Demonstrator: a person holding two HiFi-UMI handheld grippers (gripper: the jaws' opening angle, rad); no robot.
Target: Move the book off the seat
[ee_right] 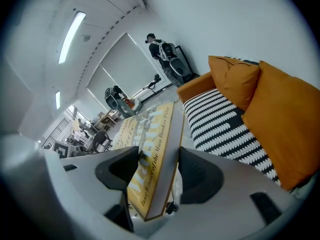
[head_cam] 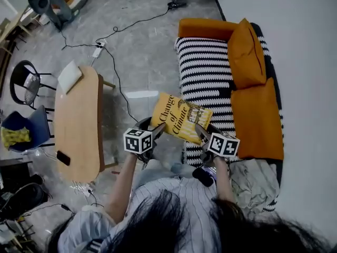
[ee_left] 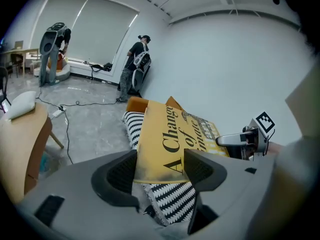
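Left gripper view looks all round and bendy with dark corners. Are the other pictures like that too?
Left gripper view: it is a fisheye picture, so straight edges curve and the corners go black, yet the title on the book reads sharp. Right gripper view: same round bend and dark corners, with a bright ceiling light strip. Head view: much straighter, no dark corners, evenly lit.

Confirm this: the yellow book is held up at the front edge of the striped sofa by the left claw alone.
Not alone: both claws hold it. The left claw is shut on the yellow book, and the right gripper view shows the right claw shut on its edge too. It is held up at the front edge of the striped sofa.
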